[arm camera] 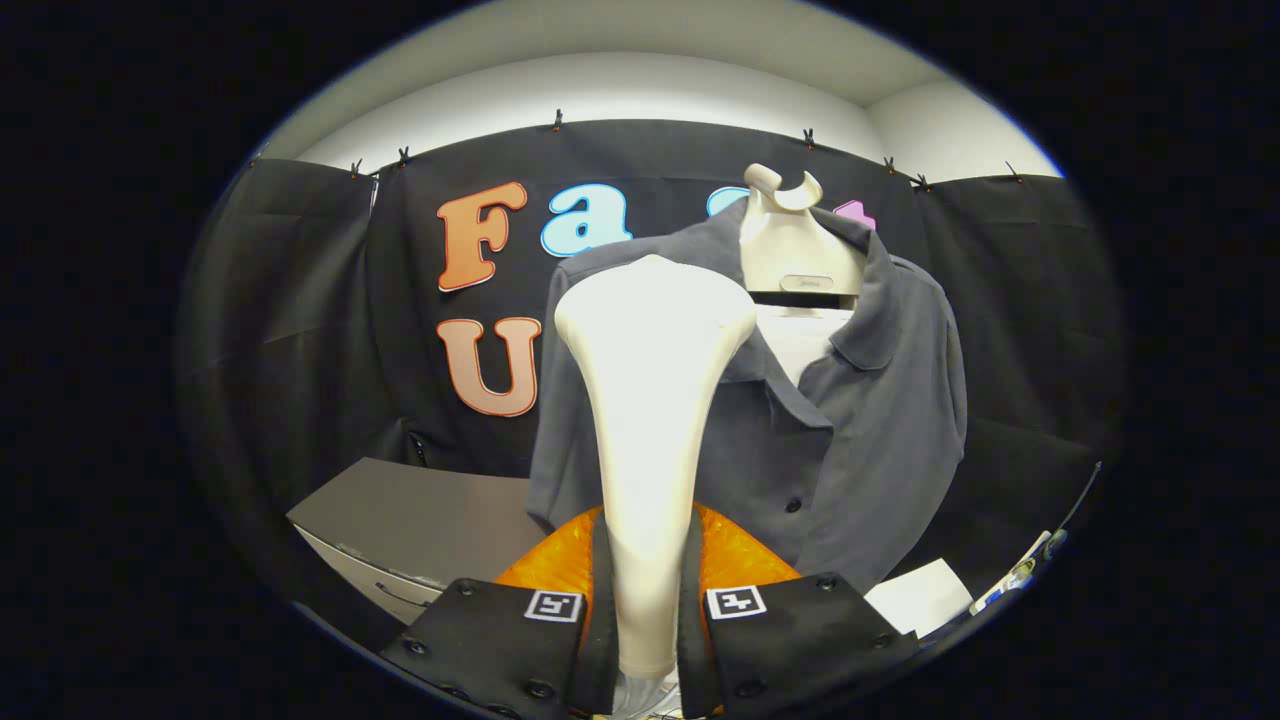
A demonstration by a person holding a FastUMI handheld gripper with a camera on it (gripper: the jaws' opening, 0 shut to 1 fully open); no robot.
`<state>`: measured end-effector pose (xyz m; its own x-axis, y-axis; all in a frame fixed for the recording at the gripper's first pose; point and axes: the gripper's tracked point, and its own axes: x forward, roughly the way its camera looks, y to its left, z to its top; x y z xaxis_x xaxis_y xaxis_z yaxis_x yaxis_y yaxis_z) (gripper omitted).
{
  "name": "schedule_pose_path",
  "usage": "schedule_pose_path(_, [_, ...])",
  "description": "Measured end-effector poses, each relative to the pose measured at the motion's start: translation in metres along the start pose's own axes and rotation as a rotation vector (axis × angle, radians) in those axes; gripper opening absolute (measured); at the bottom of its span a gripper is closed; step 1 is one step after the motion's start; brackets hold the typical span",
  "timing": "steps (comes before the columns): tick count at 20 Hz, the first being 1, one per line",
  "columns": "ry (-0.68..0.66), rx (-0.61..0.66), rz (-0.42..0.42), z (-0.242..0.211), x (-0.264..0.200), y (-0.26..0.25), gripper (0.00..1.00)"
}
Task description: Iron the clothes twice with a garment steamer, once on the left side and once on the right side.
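Observation:
A white garment steamer [648, 400] stands upright between my fingers, its wide head pointing up toward the shirt. My gripper [645, 610] is shut on the steamer's handle, both fingers pressing its sides. Just beyond the steamer head hangs a dark grey short-sleeved shirt [860, 430] with buttons, draped on a white hanger stand [795, 250]. The steamer head covers the shirt's left front panel; whether it touches the fabric cannot be told.
A grey table [420, 520] stands low on the left, beyond the fingers. An orange object [740, 560] sits right behind the fingers, mostly hidden. A white sheet [920, 595] and a small tool [1020, 575] lie low on the right.

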<state>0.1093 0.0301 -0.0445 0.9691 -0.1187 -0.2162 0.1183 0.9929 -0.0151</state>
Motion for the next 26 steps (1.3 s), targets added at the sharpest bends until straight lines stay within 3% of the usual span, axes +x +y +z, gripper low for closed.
schedule_pose_path(11, [-0.009, -0.067, 0.168, -0.035, 0.029, -0.040, 0.31])
schedule_pose_path(15, [0.003, -0.027, 0.211, -0.048, 0.030, -0.041, 0.31])
schedule_pose_path(26, [0.106, 0.007, 0.167, -0.105, 0.025, -0.043, 0.31])
